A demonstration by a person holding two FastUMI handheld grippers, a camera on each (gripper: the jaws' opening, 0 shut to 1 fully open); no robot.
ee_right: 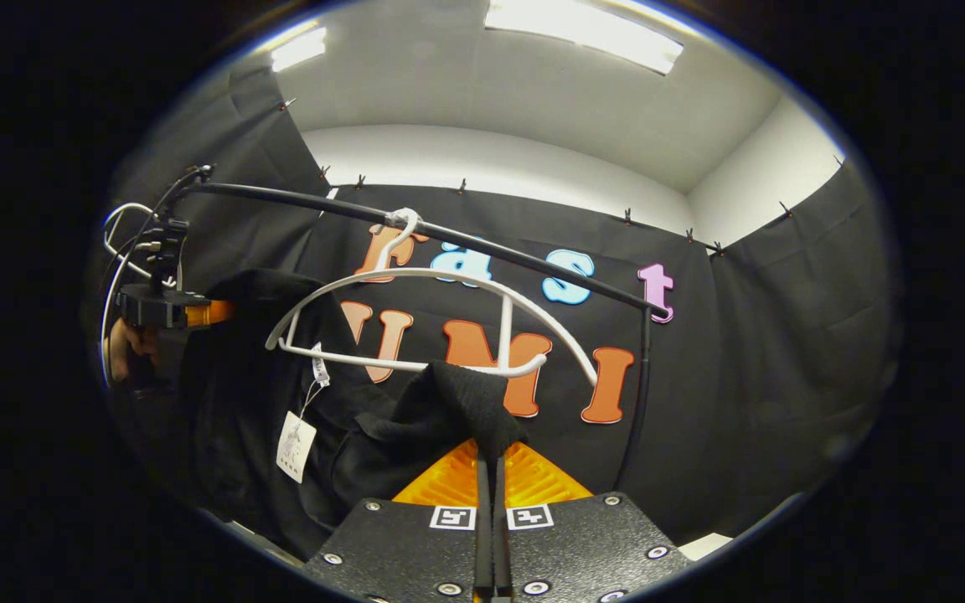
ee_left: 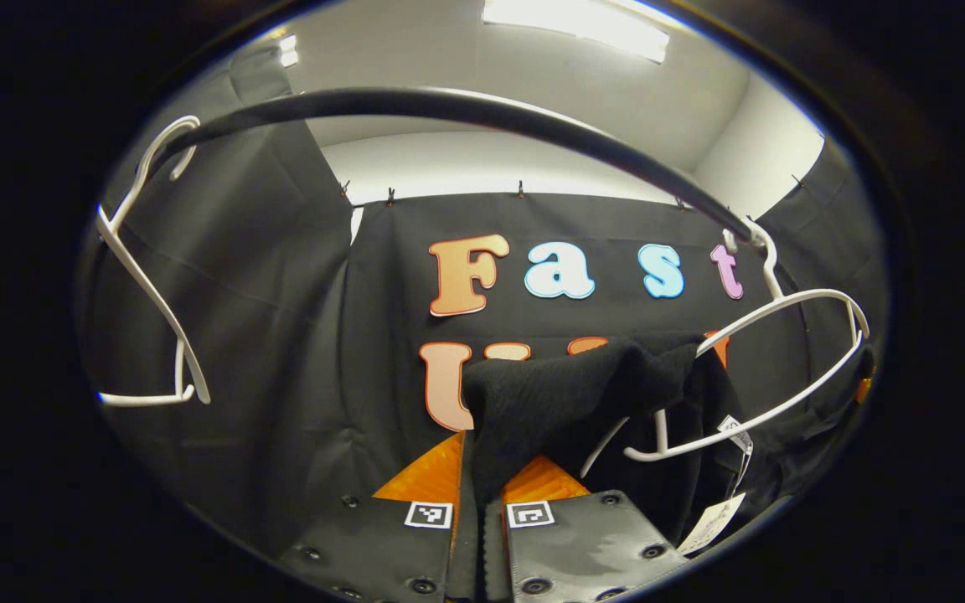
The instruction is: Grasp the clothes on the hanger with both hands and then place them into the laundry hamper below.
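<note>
Black booth wall behind, rail (ee_right: 466, 239) overhead. Both grippers pinch the garment (ee_right: 449, 402): left gripper (ee_left: 480, 494) and right gripper (ee_right: 491, 494) nearly closed on cloth, just below the hanger (ee_right: 415, 322). Grasp step looks done; next: pull clear, lower to hamper.

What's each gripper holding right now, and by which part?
Both hold the black garment. The left gripper pinches a bunched fold near the white hanger; the right gripper pinches another bunched fold below that hanger. Exact garment parts unclear.
</note>
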